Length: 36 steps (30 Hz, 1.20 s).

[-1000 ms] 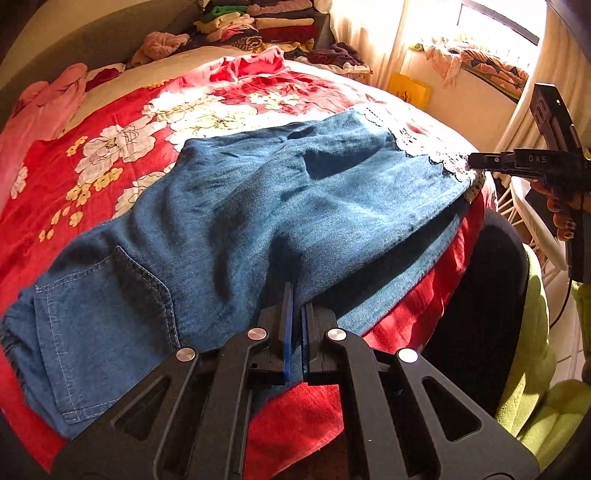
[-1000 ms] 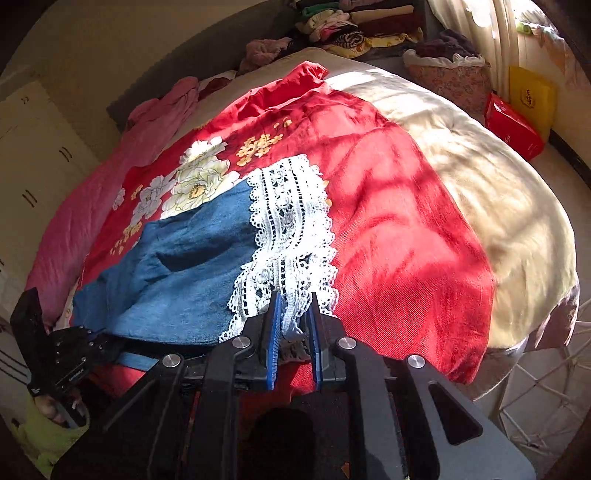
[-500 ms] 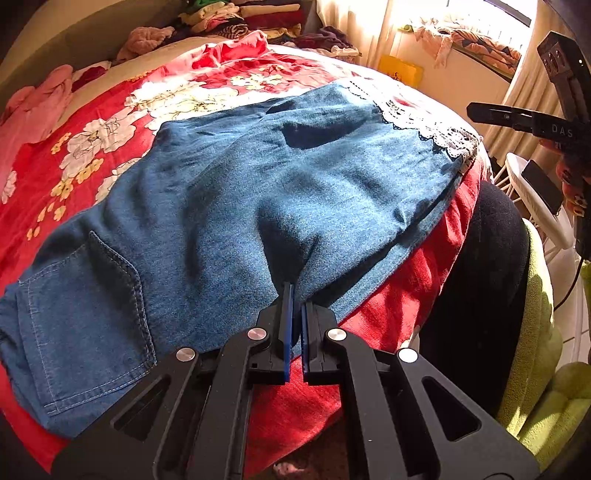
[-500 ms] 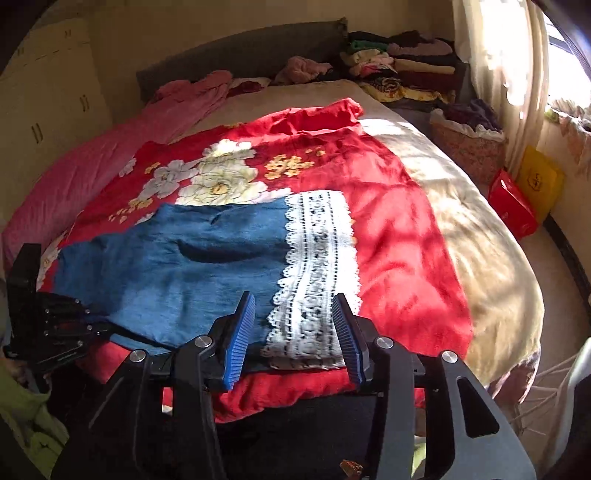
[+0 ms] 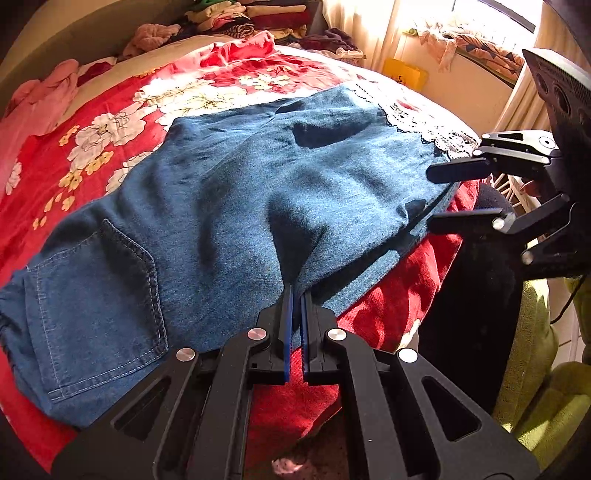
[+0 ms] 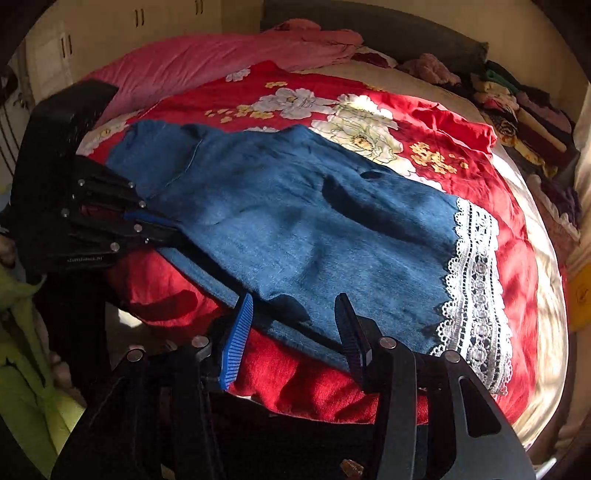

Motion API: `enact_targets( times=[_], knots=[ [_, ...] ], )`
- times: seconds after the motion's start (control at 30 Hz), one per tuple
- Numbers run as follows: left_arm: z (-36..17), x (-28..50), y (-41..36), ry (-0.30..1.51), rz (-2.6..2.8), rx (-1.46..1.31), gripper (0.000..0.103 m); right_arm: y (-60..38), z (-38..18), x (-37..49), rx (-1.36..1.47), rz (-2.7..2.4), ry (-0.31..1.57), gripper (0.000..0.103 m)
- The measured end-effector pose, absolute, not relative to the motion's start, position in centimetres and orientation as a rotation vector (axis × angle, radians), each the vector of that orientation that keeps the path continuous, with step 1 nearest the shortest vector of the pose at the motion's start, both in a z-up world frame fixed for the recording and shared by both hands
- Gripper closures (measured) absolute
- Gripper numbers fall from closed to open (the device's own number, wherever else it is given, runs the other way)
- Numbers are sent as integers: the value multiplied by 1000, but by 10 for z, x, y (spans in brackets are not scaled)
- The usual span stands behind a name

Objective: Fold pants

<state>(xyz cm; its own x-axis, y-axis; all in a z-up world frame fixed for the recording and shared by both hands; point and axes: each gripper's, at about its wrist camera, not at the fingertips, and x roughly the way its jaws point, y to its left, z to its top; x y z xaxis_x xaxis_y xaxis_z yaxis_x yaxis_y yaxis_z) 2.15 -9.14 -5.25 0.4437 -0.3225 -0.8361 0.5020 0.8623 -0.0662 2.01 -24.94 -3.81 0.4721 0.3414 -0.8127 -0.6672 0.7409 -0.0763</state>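
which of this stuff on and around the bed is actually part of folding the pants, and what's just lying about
Part of the job:
- denim pants with white lace hem
- left gripper, shut on the pants' near edge
- right gripper, jaws opening, nothing pressed between them

Just lying about:
- red floral bedspread
- pink blanket
- stack of folded clothes
- yellow bag

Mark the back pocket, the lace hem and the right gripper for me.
back pocket [image 5: 96, 310], left wrist view, middle of the stitched patch.
lace hem [image 6: 476, 295], right wrist view, middle of the white band.
right gripper [image 6: 295, 332], right wrist view, between its fingertips.
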Motion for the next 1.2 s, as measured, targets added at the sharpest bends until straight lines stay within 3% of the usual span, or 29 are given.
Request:
enact_targets(
  times=[0.07, 0.13, 0.17, 0.3, 0.47, 0.57, 0.63, 0.7, 0.9, 1.03, 1.07, 1.13, 1.2],
  knots=[
    [-52, 21, -90, 986, -512, 200, 103, -239, -51, 21, -492, 637, 880, 61],
    [-50, 21, -88, 984, -511, 196, 103, -235, -61, 23, -526, 648, 894, 82],
    [-50, 20, -88, 985, -512, 195, 103, -236, -63, 24, -524, 659, 908, 99],
    [-51, 17, -88, 995, -520, 203, 103, -249, -57, 21, -464, 687, 933, 103],
    [-56, 14, -79, 1025, -518, 174, 98, -263, -70, 22, -428, 658, 1015, 103],
    [-39, 8, -62, 990, -503, 145, 69, -279, -50, 20, -324, 683, 978, 101],
    [-23, 5, -40, 952, -462, 97, 55, -291, -33, 21, -271, 674, 931, 89],
    [-12, 9, -13, 921, -370, 42, 40, -304, -18, 26, -230, 631, 884, 66],
    [-14, 38, 61, 932, -5, -28, 14, -340, -15, 52, -144, 473, 892, 63],
    [-37, 47, 71, 984, 66, -23, 15, -353, -33, 58, -135, 416, 951, 63],
    [-42, 50, 68, 991, 70, -5, 19, -356, -38, 59, -137, 407, 969, 63],
    [-45, 50, 62, 978, 77, 48, 58, -358, -46, 58, -153, 398, 988, 66],
    [-41, 53, 68, 967, 78, 33, 64, -360, -47, 56, -163, 398, 986, 66]
  ],
)
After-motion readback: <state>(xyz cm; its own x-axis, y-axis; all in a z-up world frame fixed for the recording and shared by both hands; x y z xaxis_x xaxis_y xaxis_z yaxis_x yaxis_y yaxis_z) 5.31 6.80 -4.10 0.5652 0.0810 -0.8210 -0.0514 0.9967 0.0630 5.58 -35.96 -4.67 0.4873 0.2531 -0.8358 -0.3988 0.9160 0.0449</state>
